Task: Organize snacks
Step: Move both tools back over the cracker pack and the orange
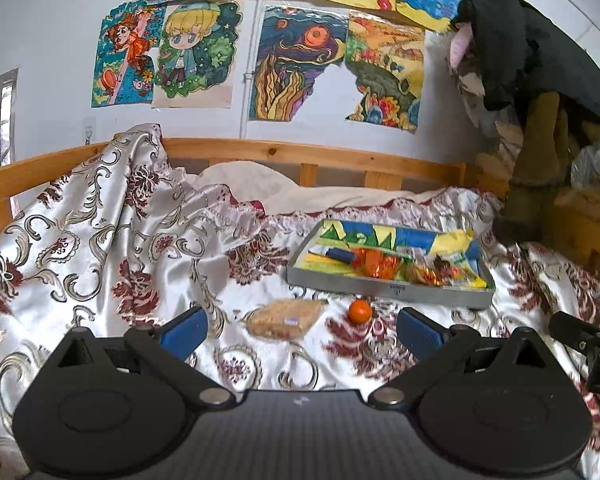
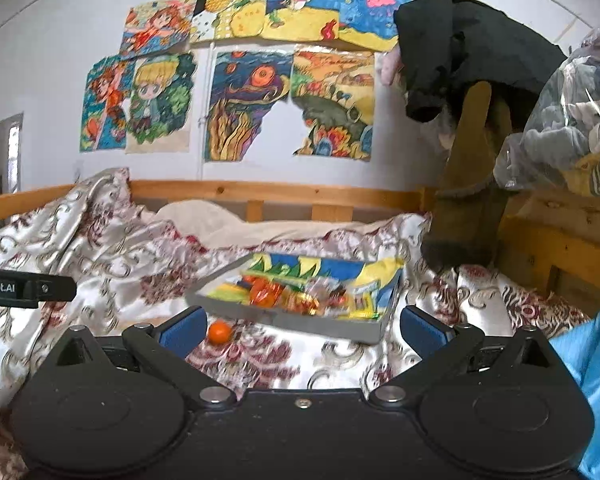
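Observation:
A grey tray (image 1: 392, 290) (image 2: 300, 322) filled with several bright snack packets lies on the patterned bedspread. In front of it sit a small orange fruit (image 1: 360, 311) (image 2: 220, 332) and a clear-wrapped tan biscuit pack (image 1: 284, 318). My left gripper (image 1: 300, 330) hovers open just short of the biscuit pack and the fruit, nothing between its blue pads. My right gripper (image 2: 300, 330) is open too, in front of the tray, with the fruit beside its left pad (image 2: 184, 330). The right gripper's black body (image 1: 584, 340) shows at the right edge of the left wrist view.
A white and red floral bedspread (image 1: 100, 248) covers a wooden-framed bed (image 1: 300, 152). Colourful drawings (image 1: 296, 64) hang on the wall. Dark clothes and brown trousers (image 2: 472, 184) hang at the right, with a clear bag of clothes (image 2: 572, 120) and blue fabric (image 2: 596, 380).

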A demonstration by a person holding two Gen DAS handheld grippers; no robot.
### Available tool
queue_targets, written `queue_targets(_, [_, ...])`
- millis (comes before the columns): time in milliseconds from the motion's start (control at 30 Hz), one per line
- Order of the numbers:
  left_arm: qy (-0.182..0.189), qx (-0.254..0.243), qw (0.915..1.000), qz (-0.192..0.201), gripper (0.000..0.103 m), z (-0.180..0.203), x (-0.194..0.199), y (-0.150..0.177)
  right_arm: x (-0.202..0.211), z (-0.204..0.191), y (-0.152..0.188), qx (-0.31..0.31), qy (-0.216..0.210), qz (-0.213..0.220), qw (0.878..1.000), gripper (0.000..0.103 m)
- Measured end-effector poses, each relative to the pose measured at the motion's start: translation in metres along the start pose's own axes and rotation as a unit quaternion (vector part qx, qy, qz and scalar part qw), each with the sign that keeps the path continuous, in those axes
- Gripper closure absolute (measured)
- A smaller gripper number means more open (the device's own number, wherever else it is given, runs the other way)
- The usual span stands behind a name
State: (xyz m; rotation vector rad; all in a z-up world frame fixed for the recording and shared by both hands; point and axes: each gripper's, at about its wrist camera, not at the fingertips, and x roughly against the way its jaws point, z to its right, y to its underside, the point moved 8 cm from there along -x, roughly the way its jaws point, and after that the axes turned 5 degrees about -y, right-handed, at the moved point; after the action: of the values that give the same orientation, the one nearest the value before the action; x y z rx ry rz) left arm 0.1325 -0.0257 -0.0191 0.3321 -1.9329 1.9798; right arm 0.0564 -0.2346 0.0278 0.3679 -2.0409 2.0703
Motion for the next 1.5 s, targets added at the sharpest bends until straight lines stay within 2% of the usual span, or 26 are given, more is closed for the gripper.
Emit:
queue_targets(300, [-0.017, -0.019, 0.9992, -0.032, 0.000, -0.009, 0.013, 0.024, 0.011, -0.014, 0.020, -0.007, -0.008, -0.046, 0.999, 0.001])
queue_targets(733, [-0.024, -0.027, 0.9969, -0.069, 0.000, -0.011, 0.008, 0.038, 0.004, -0.018, 0.036, -0.011, -0.013, -0.087, 0.996, 0.001])
queue_targets(1200, [-0.040, -0.006, 0.9950, -0.091, 0.001, -0.018, 0.003, 0.037, -0.001, -0.019, 0.039, -0.004, -0.012, -0.092, 0.996, 0.001])
queue_targets(1500, [-0.050, 0.014, 0.9907, -0.126, 0.000, -0.025, -0.013, 0.036, -0.006, -0.022, 0.040, 0.003, -0.014, -0.092, 0.996, 0.001])
